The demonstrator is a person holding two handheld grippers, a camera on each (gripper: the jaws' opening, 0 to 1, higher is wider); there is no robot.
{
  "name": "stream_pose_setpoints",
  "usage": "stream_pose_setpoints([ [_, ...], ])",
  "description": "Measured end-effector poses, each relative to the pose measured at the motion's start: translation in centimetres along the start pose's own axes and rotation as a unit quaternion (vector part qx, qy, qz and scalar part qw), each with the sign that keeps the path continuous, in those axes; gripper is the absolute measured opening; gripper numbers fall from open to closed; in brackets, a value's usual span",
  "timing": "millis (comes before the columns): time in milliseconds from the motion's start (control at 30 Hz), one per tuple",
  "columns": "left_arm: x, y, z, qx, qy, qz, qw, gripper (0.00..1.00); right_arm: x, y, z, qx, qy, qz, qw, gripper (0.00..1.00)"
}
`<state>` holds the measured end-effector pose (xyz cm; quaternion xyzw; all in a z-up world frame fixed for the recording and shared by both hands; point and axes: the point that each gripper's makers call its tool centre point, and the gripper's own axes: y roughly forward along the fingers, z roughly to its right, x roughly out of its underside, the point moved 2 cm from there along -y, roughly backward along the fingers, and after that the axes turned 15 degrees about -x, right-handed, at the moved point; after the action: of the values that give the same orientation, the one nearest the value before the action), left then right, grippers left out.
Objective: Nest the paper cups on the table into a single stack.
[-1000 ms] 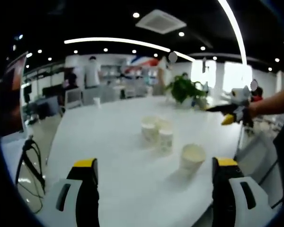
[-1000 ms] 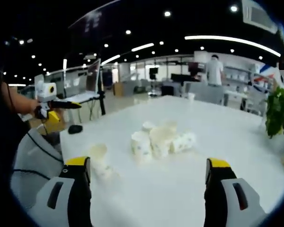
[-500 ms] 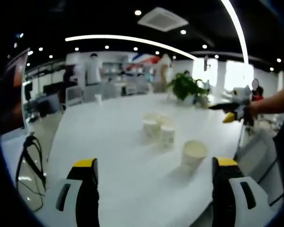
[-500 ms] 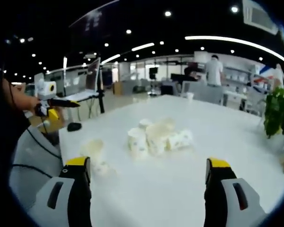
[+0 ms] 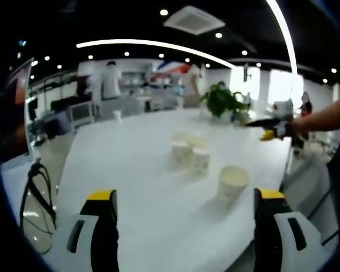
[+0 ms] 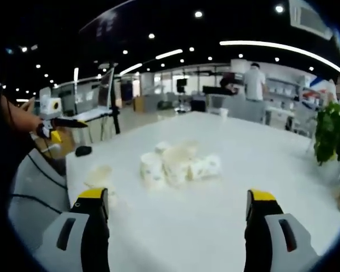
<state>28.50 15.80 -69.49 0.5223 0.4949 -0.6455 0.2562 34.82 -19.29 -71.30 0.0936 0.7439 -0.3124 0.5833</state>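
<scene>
Both claws are wide and hold nothing. Ahead of the left claw [image 5: 184,218], a single cup [image 5: 232,182] stands on the table [image 5: 130,170] toward its right jaw, and a cluster of cups [image 5: 190,153] stands farther ahead. Ahead of the right claw [image 6: 178,218], the cluster [image 6: 178,164] lies between the jaws, the single cup [image 6: 99,178] just beyond its left jaw.

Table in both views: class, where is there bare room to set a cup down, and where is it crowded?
The white table is bare between the left claw and the lone cup, and on the plant side in the right gripper view. It is crowded at the cup cluster, where cups stand or lie tightly together.
</scene>
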Motion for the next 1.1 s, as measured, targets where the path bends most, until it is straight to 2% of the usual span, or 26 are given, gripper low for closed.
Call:
stream_pose_setpoints([
  [100,-0.1,-0.2,0.1,-0.004,-0.008,-0.003,1.0,1.0,-0.1,-0.1,0.8,0.009,0.002,-0.005,0.9999,1.0],
  [233,0.2,-0.1,0.0,-0.01,-0.007,0.004,0.9999,1.0,-0.2,0.1,1.4,0.003,0.001,-0.005,1.0,1.0],
  [300,0.3,0.0,-0.4,-0.019,-0.006,0.009,0.9998,1.0,0.3,0.4,1.8,-0.002,-0.01,-0.025,0.9996,1.0],
  [367,0.3,-0.1,-0.7,-0.028,-0.01,0.006,0.9995,1.0,0.1,0.3,2.2,0.003,0.003,-0.019,0.9998,1.0],
  [467,-0.2,-0.6,-0.9,-0.033,-0.019,0.01,0.9992,1.0,-1.2,0.5,2.6,0.008,0.046,0.015,0.9988,1.0],
  [533,-0.2,-0.8,-1.0,-0.033,-0.013,0.013,0.9993,1.0,-1.3,0.7,2.9,0.007,0.043,0.011,0.999,1.0],
  [633,0.5,-0.8,-1.6,-0.041,-0.02,0.006,0.999,1.0,-2.0,1.2,3.4,0.013,0.016,-0.008,0.9998,1.0],
  [733,0.4,-0.8,-1.4,-0.038,-0.021,0.004,0.9991,1.0,-2.6,1.4,3.8,0.011,0.015,0.001,0.9998,1.0],
  [1033,-0.1,-0.3,-1.7,-0.042,-0.024,0.01,0.9988,1.0,-2.8,3.0,5.3,0.012,0.018,-0.009,0.9997,1.0],
  [1100,-0.1,-0.2,-1.5,-0.043,-0.023,0.007,0.9988,1.0,-2.9,3.3,5.8,0.016,0.031,-0.006,0.9994,1.0],
])
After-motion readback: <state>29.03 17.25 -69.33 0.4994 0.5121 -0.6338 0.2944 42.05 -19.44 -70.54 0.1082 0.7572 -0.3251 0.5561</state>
